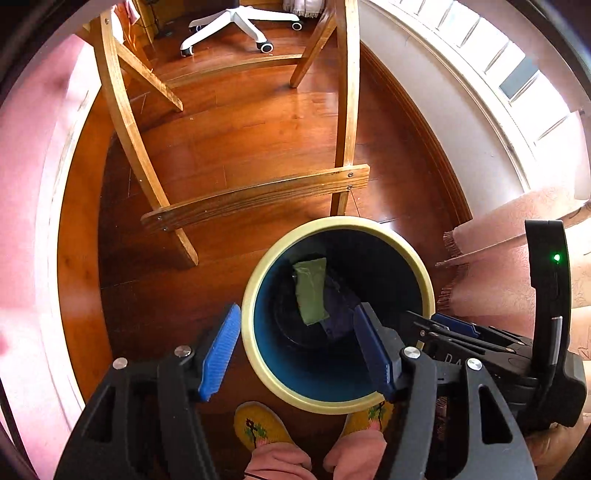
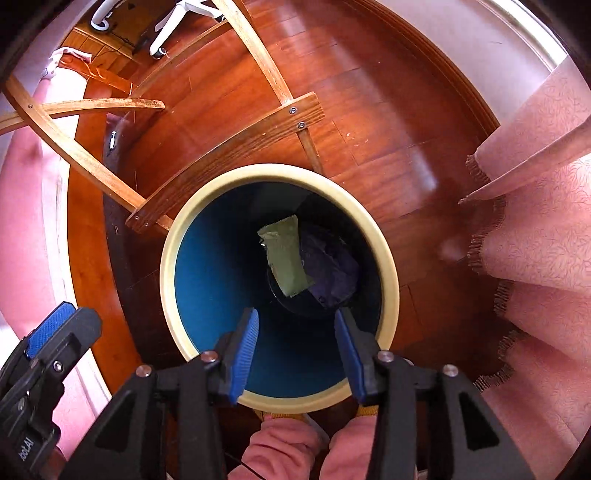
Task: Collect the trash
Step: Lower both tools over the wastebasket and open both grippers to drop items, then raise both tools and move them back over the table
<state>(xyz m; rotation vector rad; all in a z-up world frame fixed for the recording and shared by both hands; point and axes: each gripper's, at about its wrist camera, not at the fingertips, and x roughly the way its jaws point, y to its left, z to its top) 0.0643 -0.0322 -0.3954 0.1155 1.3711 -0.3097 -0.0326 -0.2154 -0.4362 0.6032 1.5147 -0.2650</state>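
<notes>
A round bin with a cream rim (image 1: 332, 221) and blue inside stands on the wooden floor; it also shows in the right wrist view (image 2: 280, 170). At its bottom lie a green packet (image 1: 311, 291) (image 2: 286, 254) and a dark blue wrapper (image 1: 338, 314) (image 2: 330, 273). My left gripper (image 1: 295, 347) is open and empty, hovering above the bin's near left side. My right gripper (image 2: 297, 350) is open and empty above the bin's mouth; it also shows at the right of the left wrist view (image 1: 454, 326).
A wooden chair frame (image 1: 255, 195) stands just behind the bin. A pink fringed cloth (image 2: 535, 221) hangs at the right. A white office chair base (image 1: 236, 26) is far back. The person's yellow slippers (image 1: 258, 424) are below the bin.
</notes>
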